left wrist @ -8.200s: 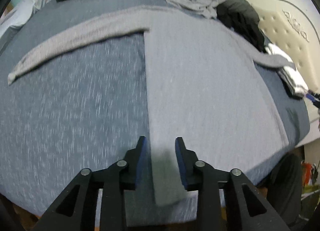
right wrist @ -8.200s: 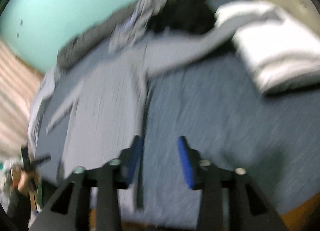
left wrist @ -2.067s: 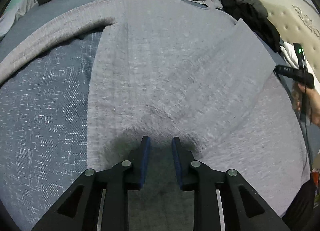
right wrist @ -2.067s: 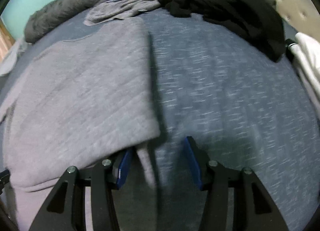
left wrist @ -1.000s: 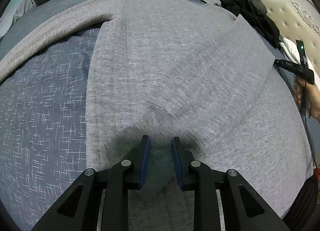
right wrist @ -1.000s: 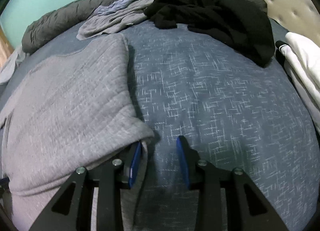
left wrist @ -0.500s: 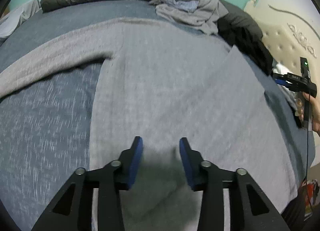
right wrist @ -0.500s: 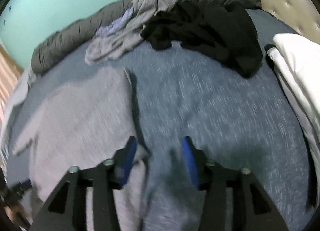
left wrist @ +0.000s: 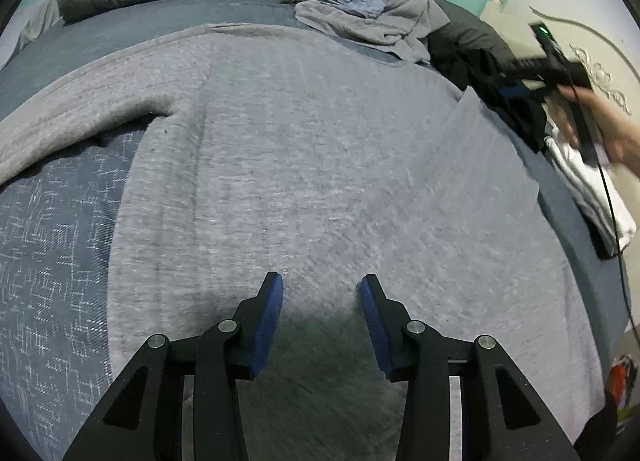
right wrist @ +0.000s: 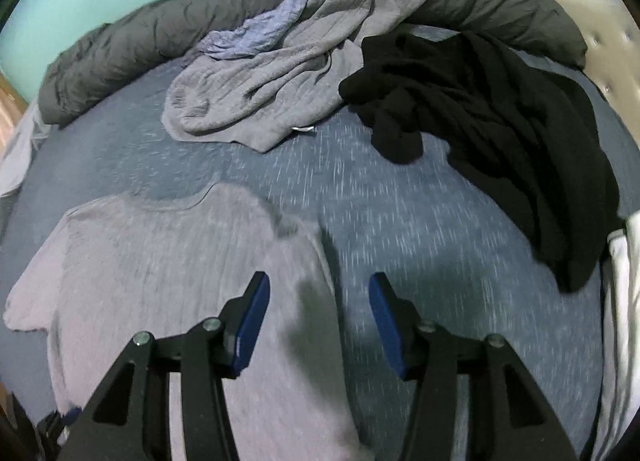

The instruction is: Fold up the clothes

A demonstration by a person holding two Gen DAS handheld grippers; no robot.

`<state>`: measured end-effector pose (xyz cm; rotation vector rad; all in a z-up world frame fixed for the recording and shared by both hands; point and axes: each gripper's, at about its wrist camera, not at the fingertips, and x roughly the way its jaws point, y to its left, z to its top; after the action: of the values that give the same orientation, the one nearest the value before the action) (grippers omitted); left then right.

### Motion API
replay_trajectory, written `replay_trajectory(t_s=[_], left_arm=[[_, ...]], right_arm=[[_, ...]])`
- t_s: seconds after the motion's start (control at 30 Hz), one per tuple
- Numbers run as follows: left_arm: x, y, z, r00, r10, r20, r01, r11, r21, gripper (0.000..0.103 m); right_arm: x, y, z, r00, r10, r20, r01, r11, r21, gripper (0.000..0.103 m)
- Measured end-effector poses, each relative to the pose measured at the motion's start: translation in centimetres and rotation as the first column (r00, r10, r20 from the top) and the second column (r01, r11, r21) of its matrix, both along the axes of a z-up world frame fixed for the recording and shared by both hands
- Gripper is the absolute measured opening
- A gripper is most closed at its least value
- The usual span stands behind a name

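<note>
Both fingers (left wrist: 276,293) pairs gape empty above the flat grey sweater (left wrist: 320,165).

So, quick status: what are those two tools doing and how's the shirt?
Left tool open, empty, above the grey shirt. Right tool open, empty. One side folded in, other sleeve spread out. Unfolded clothes pile beyond, clear.

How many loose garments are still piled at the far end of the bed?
3: a grey top in the middle, a light blue shirt tucked behind its left side, and a black garment to the right. More may be hidden underneath.
</note>
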<state>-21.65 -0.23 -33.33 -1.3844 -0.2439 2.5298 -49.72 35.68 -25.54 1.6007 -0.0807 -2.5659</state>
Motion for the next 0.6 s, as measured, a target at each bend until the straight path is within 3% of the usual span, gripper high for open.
replay_trajectory(t_s=[0.3, 0.37, 0.4, 0.43, 0.6], left_arm=[[0.1, -0.1, -0.2, 1.000, -0.024, -0.008, 0.024, 1.000, 0.018, 0.049], [0.0, -0.1, -0.4, 1.000, -0.025, -0.006, 0.025, 0.999, 0.022, 0.049], [0.0, -0.1, -0.4, 1.000, -0.025, -0.007, 0.025, 0.999, 0.022, 0.049], [0.0, -0.1, -0.5, 1.000, -0.026, -0.008, 0.026, 0.999, 0.022, 0.049], [0.0, 0.0, -0.6, 1.000, -0.026, -0.009, 0.026, 0.999, 0.027, 0.049]], right_arm=[[-4.9, -2.9, -3.9, 0.993, -0.005, 0.120, -0.009, 0.994, 0.112, 0.052], [-5.1, -3.0, -4.7, 0.990, -0.013, 0.143, -0.005, 0.993, 0.120, 0.038], [-5.2, -2.9, -4.9, 0.989, -0.019, 0.144, 0.001, 0.993, 0.122, 0.020], [-5.2, -2.9, -5.1, 0.989, -0.025, 0.143, 0.007, 0.992, 0.125, 0.014], [-5.0, -2.4, -5.5, 0.993, -0.077, 0.086, 0.065, 0.988, 0.140, 0.009]])
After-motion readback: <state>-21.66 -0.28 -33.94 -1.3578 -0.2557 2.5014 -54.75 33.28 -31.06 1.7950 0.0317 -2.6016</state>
